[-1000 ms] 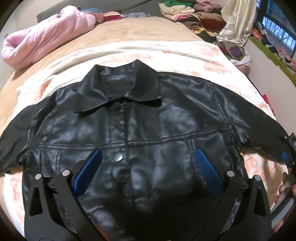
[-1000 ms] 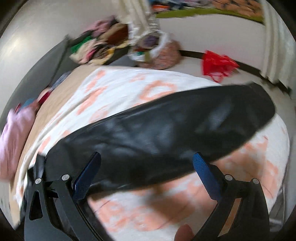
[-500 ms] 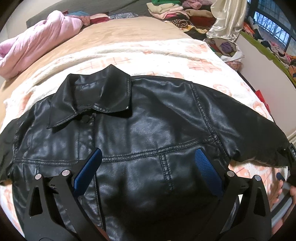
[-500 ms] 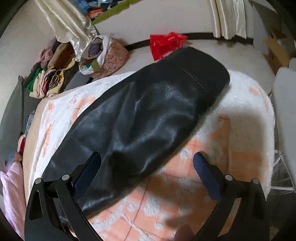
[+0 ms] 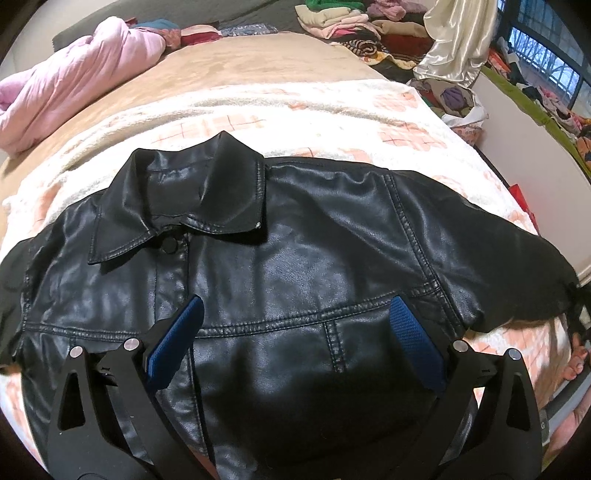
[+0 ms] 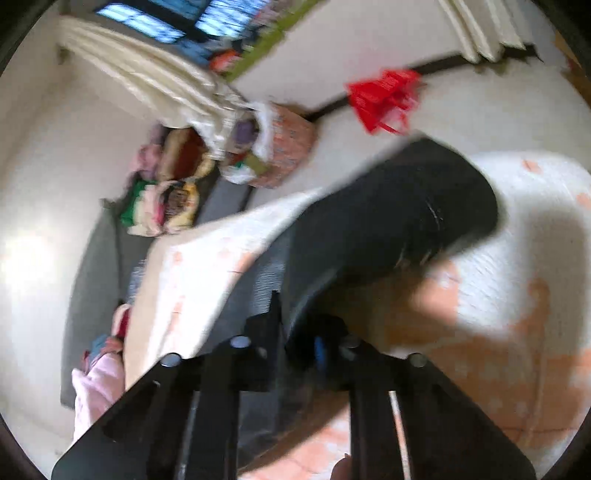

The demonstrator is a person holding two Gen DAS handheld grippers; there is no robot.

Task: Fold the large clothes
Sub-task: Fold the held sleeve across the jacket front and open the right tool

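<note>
A black leather jacket (image 5: 295, 266) lies front up on a white and orange blanket (image 5: 280, 110), collar away from me, sleeves spread out. My left gripper (image 5: 295, 339) hovers open and empty over the jacket's chest. My right gripper (image 6: 299, 347) is shut on the jacket's right sleeve (image 6: 391, 210), which rises off the blanket; this view is blurred. The sleeve's cuff also shows at the right edge of the left wrist view (image 5: 535, 273).
A pink quilt (image 5: 74, 85) lies at the bed's far left. Stacks of folded clothes (image 5: 351, 18) and a full laundry bag (image 6: 269, 147) stand beyond the bed. A red bag (image 6: 388, 99) lies on the floor by the wall.
My right gripper has shut on the sleeve and turned, lifting it from the blanket. My left gripper has shifted slightly over the jacket's chest and stays open.
</note>
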